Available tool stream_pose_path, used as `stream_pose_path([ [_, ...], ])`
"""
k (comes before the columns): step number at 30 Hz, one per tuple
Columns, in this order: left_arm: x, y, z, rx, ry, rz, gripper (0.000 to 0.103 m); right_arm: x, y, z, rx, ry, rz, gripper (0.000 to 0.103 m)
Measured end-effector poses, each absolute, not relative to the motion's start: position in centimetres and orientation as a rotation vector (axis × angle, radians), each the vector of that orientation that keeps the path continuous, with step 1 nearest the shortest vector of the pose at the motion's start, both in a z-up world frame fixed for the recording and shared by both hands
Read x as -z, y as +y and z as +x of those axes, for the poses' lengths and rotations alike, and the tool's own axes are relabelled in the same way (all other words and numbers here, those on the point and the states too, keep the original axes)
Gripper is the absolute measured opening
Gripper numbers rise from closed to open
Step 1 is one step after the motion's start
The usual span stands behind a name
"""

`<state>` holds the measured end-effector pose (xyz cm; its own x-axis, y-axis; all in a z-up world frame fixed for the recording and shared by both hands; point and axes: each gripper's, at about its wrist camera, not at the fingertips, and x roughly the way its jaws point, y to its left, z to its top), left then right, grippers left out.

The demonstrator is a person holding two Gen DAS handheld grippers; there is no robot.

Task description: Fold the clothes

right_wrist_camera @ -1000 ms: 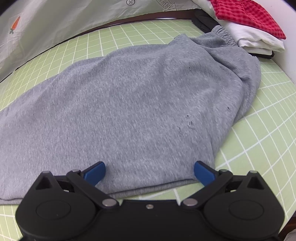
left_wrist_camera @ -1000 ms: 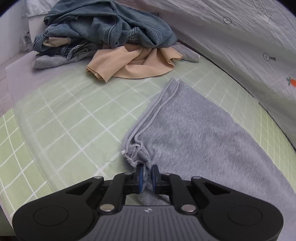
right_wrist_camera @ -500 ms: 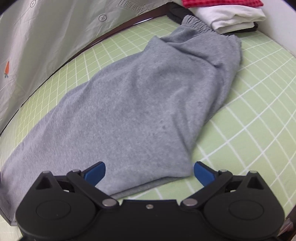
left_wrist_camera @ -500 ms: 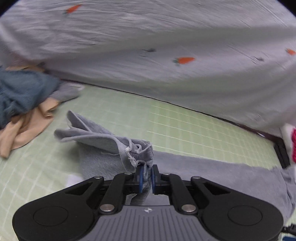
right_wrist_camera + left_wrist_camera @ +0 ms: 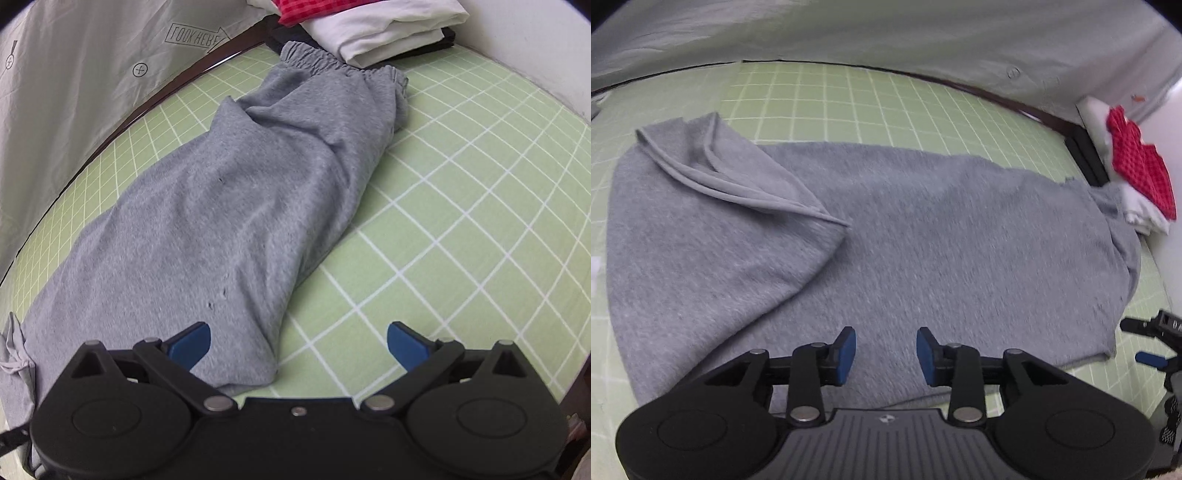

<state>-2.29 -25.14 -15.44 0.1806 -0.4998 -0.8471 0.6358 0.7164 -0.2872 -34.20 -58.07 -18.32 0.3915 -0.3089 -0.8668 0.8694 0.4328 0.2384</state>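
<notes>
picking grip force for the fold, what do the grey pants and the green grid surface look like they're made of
Grey sweatpants: soft heathered knit, probably cotton fleece jersey; matte, slightly fuzzy, with a gathered elastic waistband and limp folds. Green grid-lined surface: smooth, flat and matte with printed white lines; it could be a cutting mat or a sheet, which the views leave open.

Left hand-held gripper parted and empty above grey sweatpants spread over the green gridded mat, hem end folded back onto the leg, red checked cloth at far right
</notes>
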Motion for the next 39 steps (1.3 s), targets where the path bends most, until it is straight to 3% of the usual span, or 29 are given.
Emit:
stream_pose_path([
  [6, 14.4, -20.2, 0.8, 0.575, 1.13, -0.078, 0.05, 17.1, -57.4, -30.4, 0.731, 0.841, 0.663, 0.103],
  [11, 14.8, -16.5, 3.0, 0.407, 1.161, -0.135, 0.058, 17.5, -57.2, -26.0, 0.448, 0.755, 0.904, 0.102],
  [18, 15.7, -13.8, 5.3, 0.317, 1.196, -0.123, 0.066, 22.4, -53.9, -18.0, 0.09, 0.735, 1.379, 0.078],
  [20, 15.8, -13.4, 6.0, 0.309, 1.202, -0.135, 0.067, 23.1, -52.4, -15.5, 0.056, 0.764, 1.399, 0.077],
  [39, 16.5, -13.6, 11.7, 0.217, 1.189, -0.098, 0.081, 23.1, -46.0, 5.6, -0.21, 0.919, 1.039, 0.076],
])
